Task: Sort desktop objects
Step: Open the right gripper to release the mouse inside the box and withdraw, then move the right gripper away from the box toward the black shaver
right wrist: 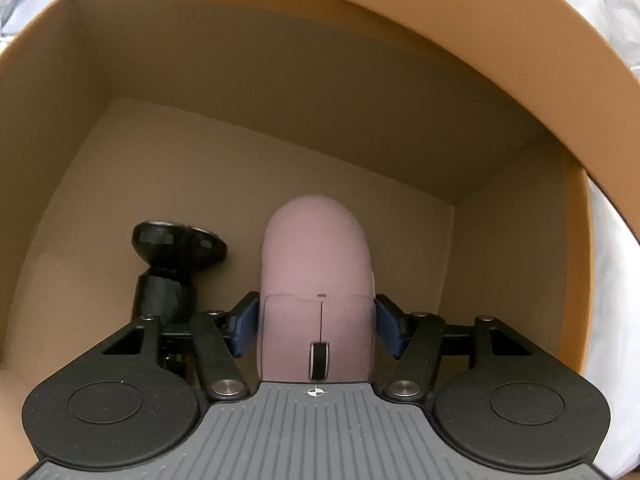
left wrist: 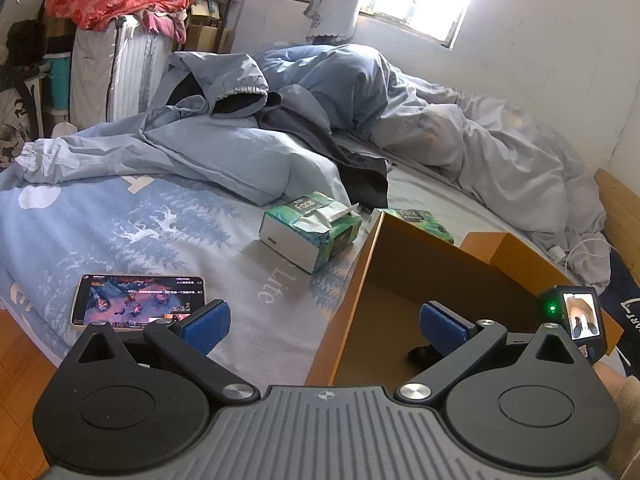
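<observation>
My right gripper (right wrist: 316, 330) is inside the brown cardboard box (right wrist: 280, 80), its blue pads against both sides of a pink computer mouse (right wrist: 316, 264) that sits low in the box. A black stand-like object (right wrist: 172, 264) lies on the box floor to the mouse's left. My left gripper (left wrist: 324, 326) is open and empty, hovering over the box's left wall (left wrist: 360, 280). A phone with a lit game screen (left wrist: 136, 300) lies on the bed to the left. A green tissue pack (left wrist: 310, 230) lies ahead, and a second one (left wrist: 424, 222) sits behind the box.
The bed has a blue patterned sheet (left wrist: 120, 232) with a crumpled grey-blue jacket and duvet (left wrist: 320, 100) behind. The right gripper's screen (left wrist: 582, 316) shows at the box's right edge. A white cable (left wrist: 576, 250) lies at the far right. Wooden floor (left wrist: 16, 360) is at left.
</observation>
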